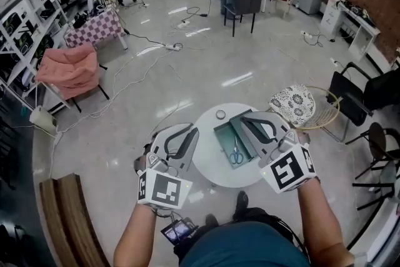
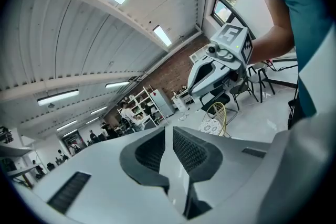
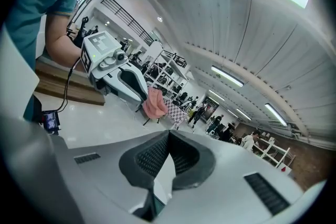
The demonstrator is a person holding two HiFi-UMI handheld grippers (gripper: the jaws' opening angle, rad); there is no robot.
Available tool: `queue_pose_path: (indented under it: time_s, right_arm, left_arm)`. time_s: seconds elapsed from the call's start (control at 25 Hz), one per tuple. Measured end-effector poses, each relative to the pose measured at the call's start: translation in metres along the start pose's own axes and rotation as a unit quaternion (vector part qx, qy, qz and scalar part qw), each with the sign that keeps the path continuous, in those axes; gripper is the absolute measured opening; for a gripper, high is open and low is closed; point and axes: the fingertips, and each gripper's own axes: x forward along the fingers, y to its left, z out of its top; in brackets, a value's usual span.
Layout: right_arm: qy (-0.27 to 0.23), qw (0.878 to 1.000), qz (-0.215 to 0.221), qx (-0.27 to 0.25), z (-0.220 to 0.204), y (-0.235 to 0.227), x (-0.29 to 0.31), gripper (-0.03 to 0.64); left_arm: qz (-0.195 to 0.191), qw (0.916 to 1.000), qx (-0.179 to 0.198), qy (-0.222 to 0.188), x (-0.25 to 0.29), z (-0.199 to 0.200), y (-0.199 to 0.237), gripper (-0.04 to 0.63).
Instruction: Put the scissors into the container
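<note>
The scissors (image 1: 235, 156) lay inside the green container (image 1: 220, 136) on the round white bench (image 1: 209, 167). My right tool (image 1: 261, 126) hung above the container, just right of the scissors, its jaws pressed together on nothing. My left tool (image 1: 180, 136) hovered off the bench's left edge, jaws barely apart, empty.

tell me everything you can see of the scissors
The scissors show only in the head view, and small. They have blue loop handles at the end nearer the person and thin pale blades, metal by the look, pointing away; I cannot tell if the blades are fully closed. They lie flat on the floor of the open dark green container, toward its near end, on the round white table. Nothing but the container seems to touch them.
</note>
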Motion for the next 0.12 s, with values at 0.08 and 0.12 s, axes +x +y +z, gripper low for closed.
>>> queue_pose_path:
  time_s: [0.08, 0.12]
  right_arm:
    - [0.003, 1.000, 0.001, -0.001, 0.015, 0.006, -0.001, 0.037]
    - [0.004, 1.000, 0.002, -0.003, 0.023, 0.009, -0.002, 0.037]
  left_arm:
    - [0.001, 1.0000, -0.001, -0.001, -0.018, 0.002, 0.008, 0.061]
    - [0.002, 1.0000, -0.002, -0.001, -0.026, 0.002, 0.011, 0.061]
